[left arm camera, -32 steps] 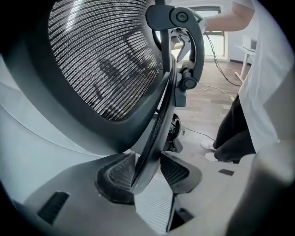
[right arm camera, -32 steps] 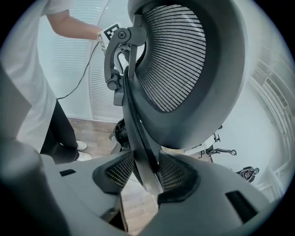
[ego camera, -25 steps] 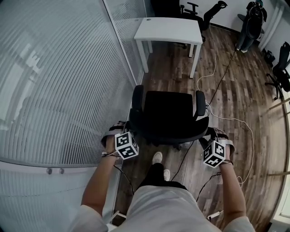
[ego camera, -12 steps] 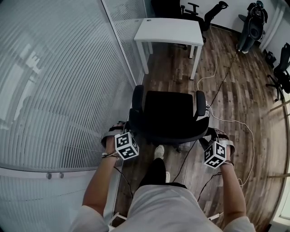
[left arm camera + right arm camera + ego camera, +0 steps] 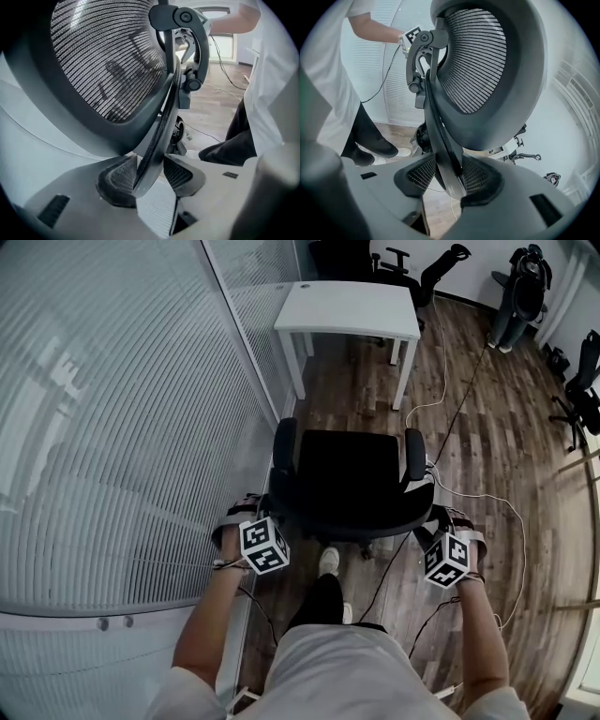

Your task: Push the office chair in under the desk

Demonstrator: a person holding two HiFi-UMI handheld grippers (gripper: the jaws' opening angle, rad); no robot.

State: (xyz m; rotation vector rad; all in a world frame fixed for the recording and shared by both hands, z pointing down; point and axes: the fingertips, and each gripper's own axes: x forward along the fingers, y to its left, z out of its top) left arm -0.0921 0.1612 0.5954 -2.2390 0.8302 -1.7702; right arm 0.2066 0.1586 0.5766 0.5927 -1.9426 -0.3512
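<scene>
Both forearms reach forward and down from my shoulders, elbows slightly bent, held about level with each other. Left forearm (image 5: pixel 211 620) runs along the ribbed glass partition (image 5: pixel 122 427); right forearm (image 5: pixel 483 634) is out over the wood floor (image 5: pixel 487 427).

Left gripper (image 5: pixel 149 176): clamped on the left edge of the office chair (image 5: pixel 352 479) backrest. In the left gripper view the black rim of the mesh back stands between the two ribbed pads (image 5: pixel 119 176), slanting up and away, and the pads sit against it.

Right gripper (image 5: pixel 449 176): same hold on the opposite edge. The rim runs upright through the jaws, pinched from both sides.

Marker cubes face up toward me, one on each side of the backrest and just behind the armrests.

The chair has its seat facing away from me, toward the white desk (image 5: pixel 352 306). It stands well apart from the desk, not yet under it, with bare floor between them. The desk is next to the partition.

One shoe (image 5: pixel 326 563) is just behind the chair base. A white cable (image 5: pixel 487 498) trails over the floor to the right.
</scene>
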